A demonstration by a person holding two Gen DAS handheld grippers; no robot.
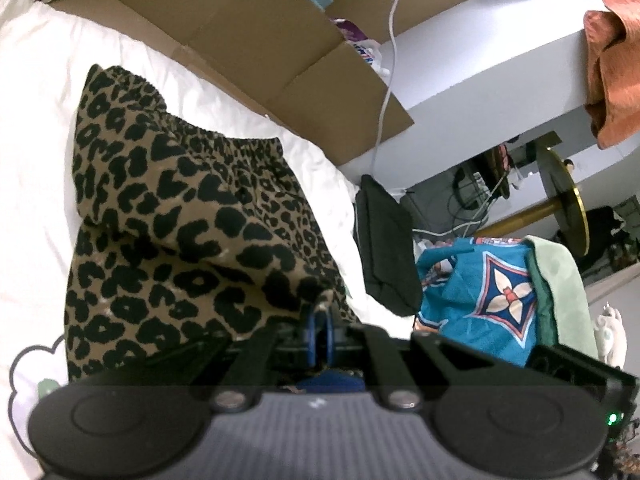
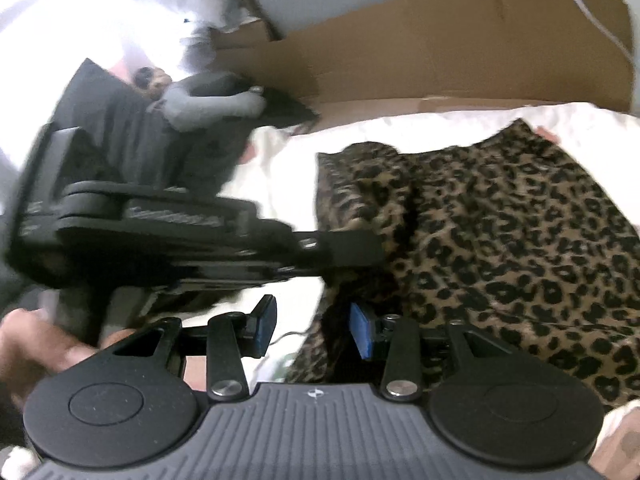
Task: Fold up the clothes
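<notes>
Leopard-print garment (image 1: 192,216), tan with black spots, gathered elastic waistband along its far edge. Fabric is rumpled, one fold lifted into a ridge across the middle; in the right wrist view (image 2: 500,240) it spreads flatter, filling the right half.

It lies on a white bedcover (image 1: 36,120), a cloud-shaped outline printed near the left edge. Flattened cardboard (image 1: 248,36) leans along the far side of the bed. A white cable (image 1: 390,60) hangs down past it. Off the right edge of the bed: a black cloth (image 1: 384,248), a blue patterned fabric (image 1: 488,292), a pale green cloth (image 1: 560,288). An orange cloth (image 1: 612,68) hangs from a white ledge, and a round gold-edged table (image 1: 560,200) stands beyond.

Left gripper (image 1: 320,332): blue pads pressed together, pinching a near corner of the garment, fabric bunched right at the tips. In the right wrist view its dark body (image 2: 180,236) reaches in from the left, blurred, tip meeting the garment's left edge.

Right gripper (image 2: 312,332): fingers spread apart, holding nothing. The right pad (image 2: 360,332) sits against the garment's near edge; the left pad (image 2: 266,328) is over the bedcover. A hand (image 2: 36,344) shows at the near left.
</notes>
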